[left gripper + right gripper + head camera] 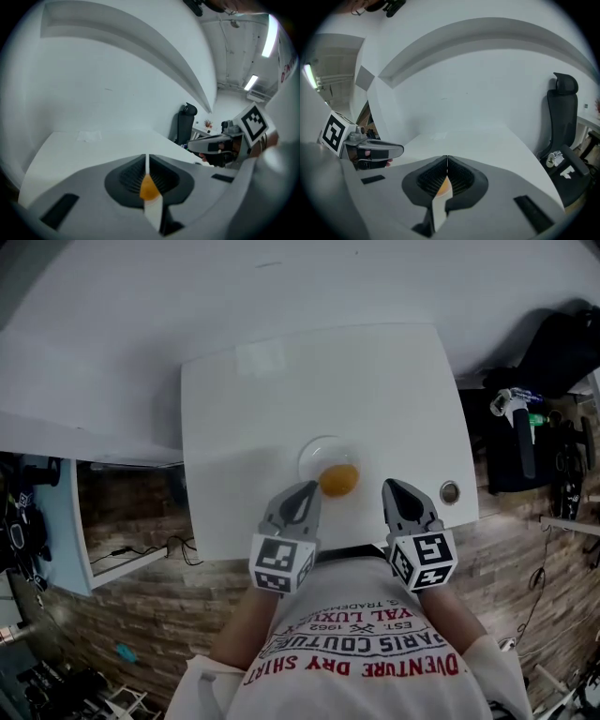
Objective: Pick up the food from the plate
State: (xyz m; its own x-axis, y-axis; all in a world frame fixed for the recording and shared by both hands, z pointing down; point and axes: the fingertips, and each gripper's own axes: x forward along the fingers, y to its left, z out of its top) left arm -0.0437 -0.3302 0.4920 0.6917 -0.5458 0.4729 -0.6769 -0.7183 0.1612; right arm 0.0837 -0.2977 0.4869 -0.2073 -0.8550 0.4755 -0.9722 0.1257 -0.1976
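An orange piece of food [338,479] lies on a small white plate [320,452] near the front edge of a white table [244,446]. My left gripper [302,493] is just left of the food and my right gripper [395,489] just right of it, both low at the table's edge. Each has its jaws closed together with nothing between them. In the left gripper view the food [148,187] shows as an orange patch through the slit of the left gripper [146,164]. It shows the same way [444,186] behind the right gripper [447,164].
A round metal grommet [450,491] sits in the table's front right corner. A black office chair [562,117] stands to the right of the table, with bags and gear [525,427] beside it. A white wall lies beyond the table's far edge.
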